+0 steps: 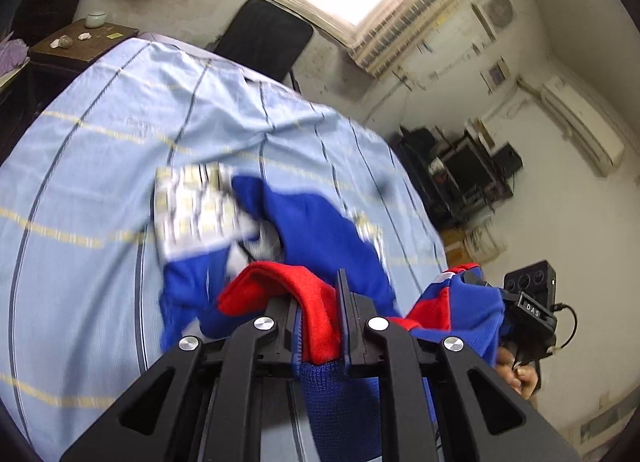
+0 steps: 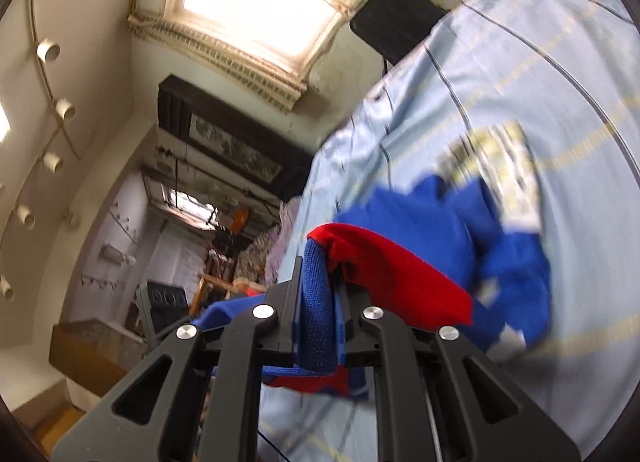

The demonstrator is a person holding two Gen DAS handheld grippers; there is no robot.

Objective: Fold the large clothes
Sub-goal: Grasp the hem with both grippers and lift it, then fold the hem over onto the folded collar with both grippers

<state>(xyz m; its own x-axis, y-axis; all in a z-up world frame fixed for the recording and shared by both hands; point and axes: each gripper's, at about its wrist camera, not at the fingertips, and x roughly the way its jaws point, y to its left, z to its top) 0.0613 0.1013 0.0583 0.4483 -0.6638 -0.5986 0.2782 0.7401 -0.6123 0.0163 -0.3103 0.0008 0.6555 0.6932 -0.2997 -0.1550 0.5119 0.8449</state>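
Left fingers [image 1: 320, 314] clamping red-blue sweater [image 1: 316, 222], right fingers [image 2: 316, 294] clamping it too, striped bedsheet [image 1: 100, 150] beneath

Your black left claw [image 1: 320, 302] pinches a red band of the royal-blue knit garment [image 1: 320, 222], whose patch at ten o'clock is white with a yellow-and-grey check. Your black right claw [image 2: 318, 294] bites blue knit beside red. The bedsheet [image 1: 120, 142] is pale blue, striped navy and yellow.

Red-and-blue sweater [image 1: 304, 222] in left claw [image 1: 318, 302]

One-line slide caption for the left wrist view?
Left gripper clamps the sweater's red-and-blue edge above the striped bedsheet.
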